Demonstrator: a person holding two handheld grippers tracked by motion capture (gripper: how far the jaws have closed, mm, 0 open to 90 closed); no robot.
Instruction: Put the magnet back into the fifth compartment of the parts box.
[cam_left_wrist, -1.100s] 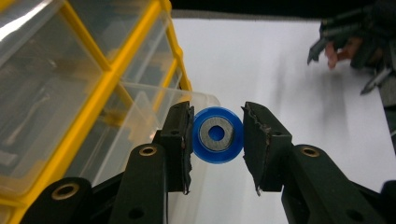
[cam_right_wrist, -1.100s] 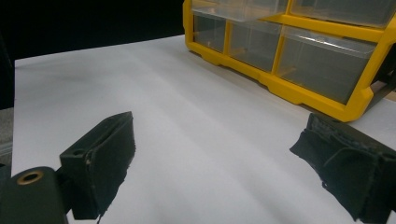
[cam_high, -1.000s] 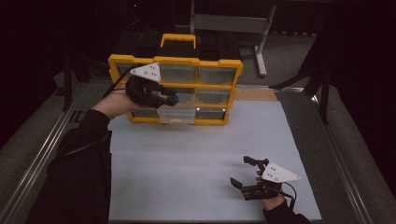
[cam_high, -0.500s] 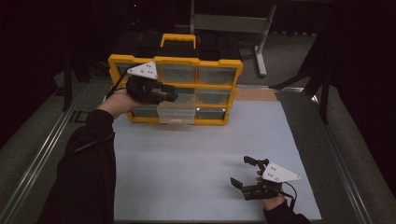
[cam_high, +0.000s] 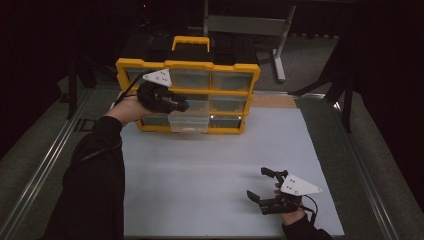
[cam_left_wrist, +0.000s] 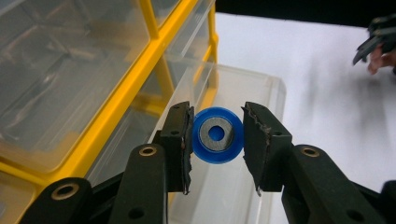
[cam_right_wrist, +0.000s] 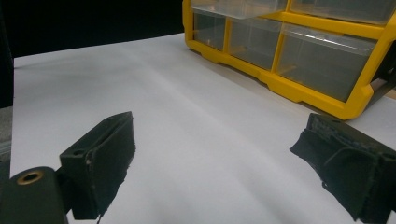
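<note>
A yellow drawer cabinet (cam_high: 187, 67) with clear drawers stands at the back of the white mat. Its bottom middle drawer (cam_high: 189, 121) is pulled out. My left gripper (cam_high: 179, 105) hovers over that drawer, shut on a blue ring with a metal washer face (cam_left_wrist: 217, 135); both pads press its sides. In the left gripper view the open clear drawer (cam_left_wrist: 252, 88) lies right below the ring. My right gripper (cam_high: 265, 185) rests near the mat's front right, open, with nothing between its jaws; its view looks across the mat at the cabinet (cam_right_wrist: 299, 88).
The white mat (cam_high: 210, 170) covers the table (cam_high: 360, 165) between the cabinet and the front edge. A metal stand (cam_high: 280, 55) rises behind the cabinet. Rails (cam_high: 45, 170) run along the table's left side. The cabinet's black-and-yellow handle (cam_high: 190, 42) sticks up on top.
My left gripper has sunk a little with the blue ring, closer to the pulled-out drawer. The right gripper has stayed where it was.
</note>
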